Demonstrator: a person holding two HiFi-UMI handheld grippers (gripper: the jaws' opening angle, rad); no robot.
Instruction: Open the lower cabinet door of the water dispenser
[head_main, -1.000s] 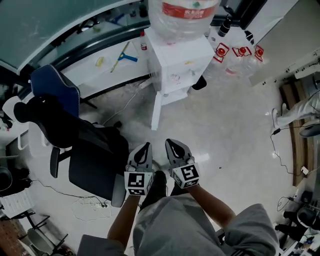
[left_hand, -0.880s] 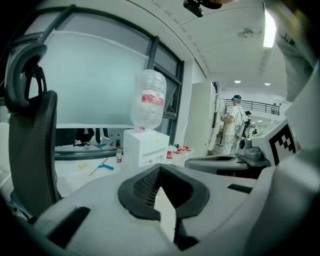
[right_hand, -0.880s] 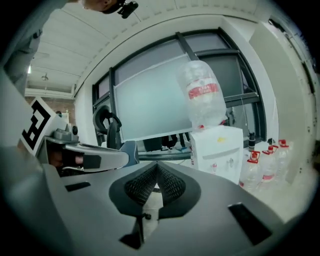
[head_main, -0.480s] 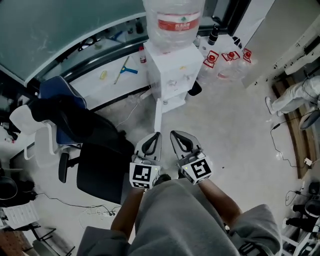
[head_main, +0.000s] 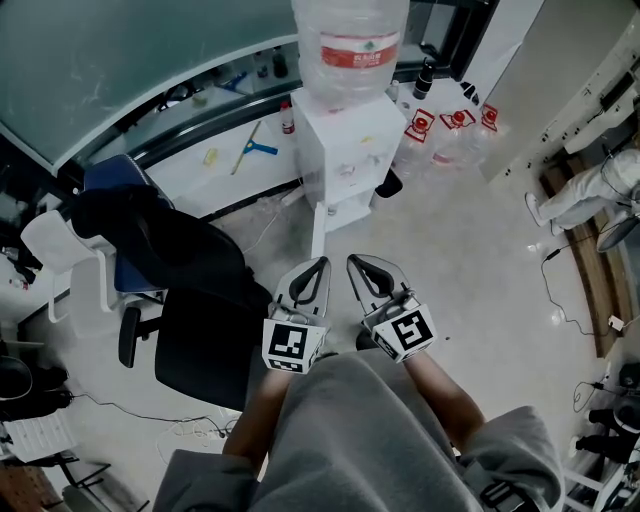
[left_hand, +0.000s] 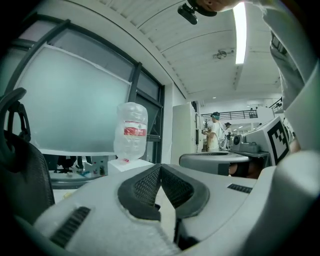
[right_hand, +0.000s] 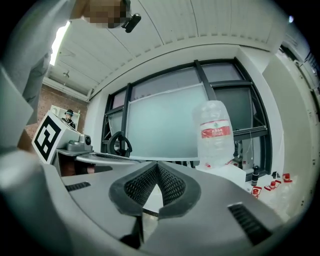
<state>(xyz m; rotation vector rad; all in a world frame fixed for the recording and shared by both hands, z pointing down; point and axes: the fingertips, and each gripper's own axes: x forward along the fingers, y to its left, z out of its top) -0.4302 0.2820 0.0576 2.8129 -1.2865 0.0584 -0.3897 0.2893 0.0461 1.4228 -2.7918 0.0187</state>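
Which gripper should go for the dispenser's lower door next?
Right, narrowly. Left gripper and right gripper are both shut, short of the water dispenser; the right sits more squarely before its front.

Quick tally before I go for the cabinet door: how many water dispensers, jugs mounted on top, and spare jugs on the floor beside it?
Water dispenser: 1
Jug on top: 1
Spare jugs on the floor, red-tagged: 3
Total: 5

The white water dispenser (head_main: 345, 150) is stood on a pale glossy floor (head_main: 480, 270). Red-capped clear water bottles (head_main: 445, 145) are grouped just right of it, and a black office chair (head_main: 200, 335) is placed nearer, to its left.
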